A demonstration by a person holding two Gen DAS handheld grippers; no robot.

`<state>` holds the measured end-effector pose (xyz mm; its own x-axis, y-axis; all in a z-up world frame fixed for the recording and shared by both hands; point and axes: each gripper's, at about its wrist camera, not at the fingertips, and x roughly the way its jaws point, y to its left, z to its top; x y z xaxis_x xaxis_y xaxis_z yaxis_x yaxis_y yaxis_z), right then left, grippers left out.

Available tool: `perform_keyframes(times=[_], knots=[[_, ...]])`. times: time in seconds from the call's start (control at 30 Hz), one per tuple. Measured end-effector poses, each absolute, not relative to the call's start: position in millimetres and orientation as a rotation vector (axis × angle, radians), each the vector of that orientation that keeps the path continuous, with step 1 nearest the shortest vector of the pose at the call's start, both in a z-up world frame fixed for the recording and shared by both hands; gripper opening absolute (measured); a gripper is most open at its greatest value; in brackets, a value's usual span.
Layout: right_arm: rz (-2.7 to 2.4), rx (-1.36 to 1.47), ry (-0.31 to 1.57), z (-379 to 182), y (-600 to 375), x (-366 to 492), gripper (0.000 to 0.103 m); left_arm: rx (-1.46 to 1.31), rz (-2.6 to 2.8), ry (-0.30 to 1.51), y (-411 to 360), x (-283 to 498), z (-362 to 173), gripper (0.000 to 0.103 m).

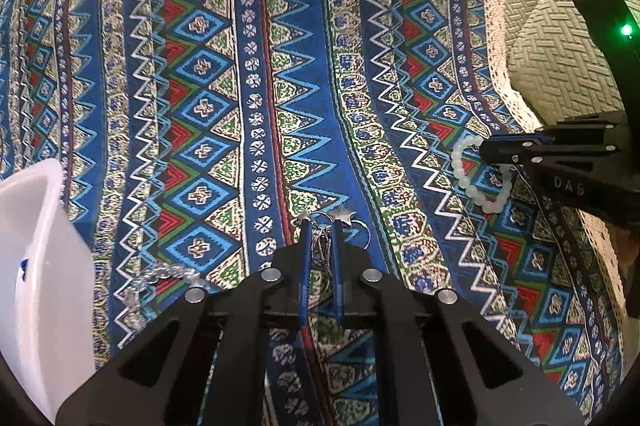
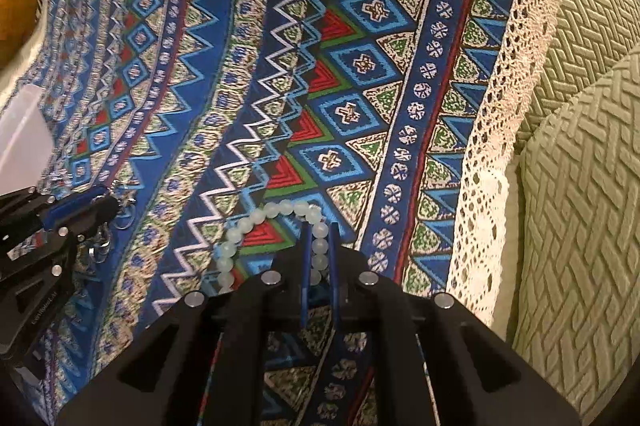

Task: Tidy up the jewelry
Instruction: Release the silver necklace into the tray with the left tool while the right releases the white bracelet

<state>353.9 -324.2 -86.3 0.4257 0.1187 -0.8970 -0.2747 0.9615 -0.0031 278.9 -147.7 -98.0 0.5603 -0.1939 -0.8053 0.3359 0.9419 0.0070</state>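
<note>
While the left tongs (image 1: 321, 222) point down at the patterned cloth (image 1: 224, 65), their two blue-edged fingers (image 1: 305, 250) stand almost together, nipped on a small heap of silver jewelry (image 1: 324, 246): thin wire hoops with two star-shaped charms (image 1: 347, 217) showing just past the fingertips. One hoop (image 1: 362, 238) juts out to the right of the tips and lies on the cloth. In the right wrist view the same tongs (image 2: 114, 203) come in from the left edge, with silver rings (image 2: 124, 220) hanging around their tip.

The right tongs (image 2: 319, 226) are likewise nearly closed, pinching one side of a bracelet of pale, milky green beads (image 2: 256, 222); several beads sit between the fingers (image 2: 306, 254), and the rest of the loop curves away to the left, resting on the cloth. From the left wrist view these tongs (image 1: 486, 149) reach in from the right, gripping the bracelet (image 1: 480, 181) at the far side of its loop.

Near the left tongs, on their left, a strand of clear, glassy links (image 1: 160, 278) lies on the cloth. Further left stands a white plastic container (image 1: 36, 258), close to the camera. A cream lace border (image 2: 496, 145) edges the cloth on the right, and beyond it lies pale green upholstery with a raised woven texture (image 2: 580, 185).
</note>
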Motion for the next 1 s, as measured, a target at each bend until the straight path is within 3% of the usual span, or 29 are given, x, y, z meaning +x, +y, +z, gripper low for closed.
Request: perform_keyframes(times=[0.43, 0.67, 1.0], knots=[[0.324, -0.184, 1.017, 17.7, -292.6, 320.2, 0.009, 0.102, -0.351, 0.813, -98.5, 220.7, 10.5, 0.009], [0.473, -0.218, 0.967, 69.9, -207.0, 302.5, 0.009, 0.071, -0.306, 0.753, -25.9, 187.1, 70.6, 0.009], [0.670, -0.236, 0.998, 51.4, -59.6, 282.6, 0.009, 0.061, -0.147, 0.796, 83.3, 161.0, 60.3, 0.009]])
